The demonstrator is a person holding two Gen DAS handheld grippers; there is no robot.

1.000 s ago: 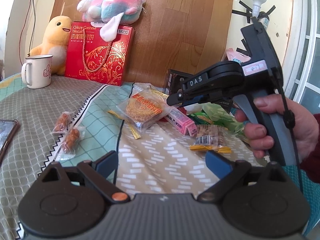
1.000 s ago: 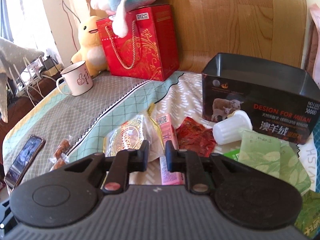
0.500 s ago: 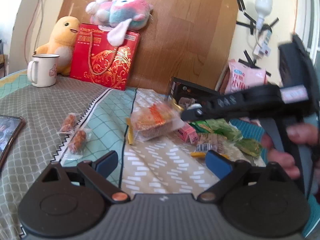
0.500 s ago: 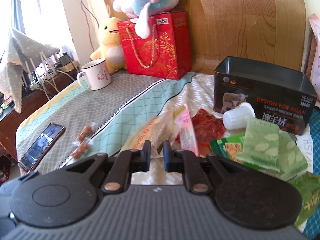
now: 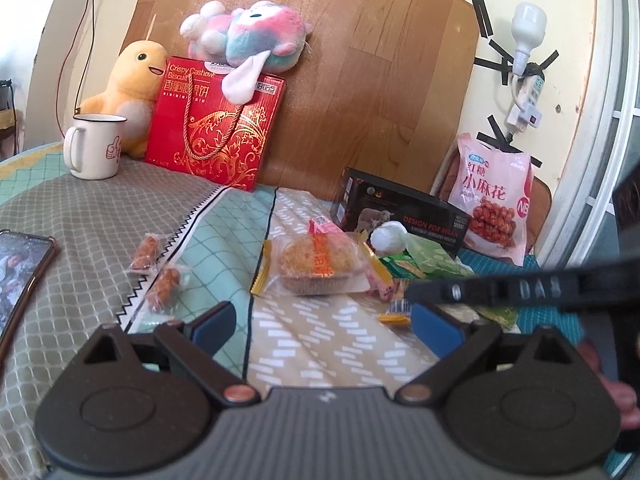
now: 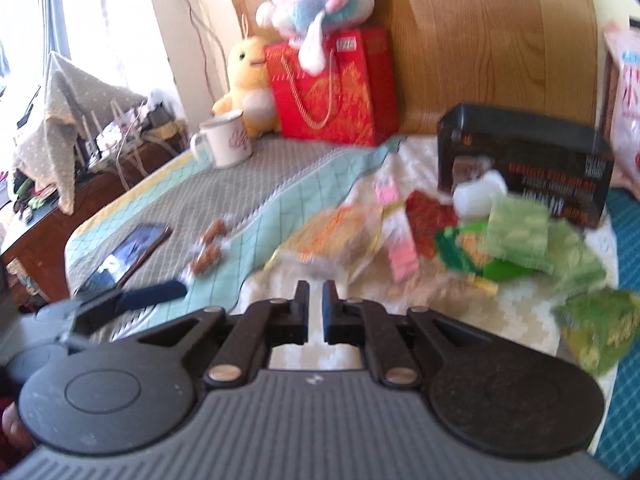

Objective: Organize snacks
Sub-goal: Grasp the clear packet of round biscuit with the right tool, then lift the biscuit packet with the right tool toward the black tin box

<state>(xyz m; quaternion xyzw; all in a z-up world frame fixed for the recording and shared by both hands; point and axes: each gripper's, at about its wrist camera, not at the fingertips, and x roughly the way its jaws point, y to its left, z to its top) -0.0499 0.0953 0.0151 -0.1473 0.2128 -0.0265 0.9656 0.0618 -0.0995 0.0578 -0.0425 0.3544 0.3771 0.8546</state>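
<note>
**Loose snacks by the black box, both claws empty**

While nothing is yet in either claw, the snacks lie scattered on the patterned cloth [image 5: 100, 216] in front of the black box [image 5: 400, 216], which I take to be where they belong. Largest of the loose ones is the wrapped pastry [image 5: 316, 266], flat on the cloth beside the pink carton [image 6: 396, 220]: light, crumbly, in slick clear film, so I would pinch a crimped yellow end seal, not the cake. Its long axis runs left to right in the left wrist view, seals pointing sideways. The pink carton is stiff and narrow, its long axis pointing away toward the box; take it across the narrow sides. Green packets [image 6: 516, 228] sit heaped near the box, soft and crinkly, lying every which way. Smallest are the two twist-wrapped sweets [image 5: 158, 266], well apart to the left, long axes pointing roughly away.

The left gripper [image 5: 324, 320] hangs wide and released over bare cloth. The right gripper [image 6: 316, 300] is clenched to a thin slit, nothing between its jaws, which have just been closing.
</note>
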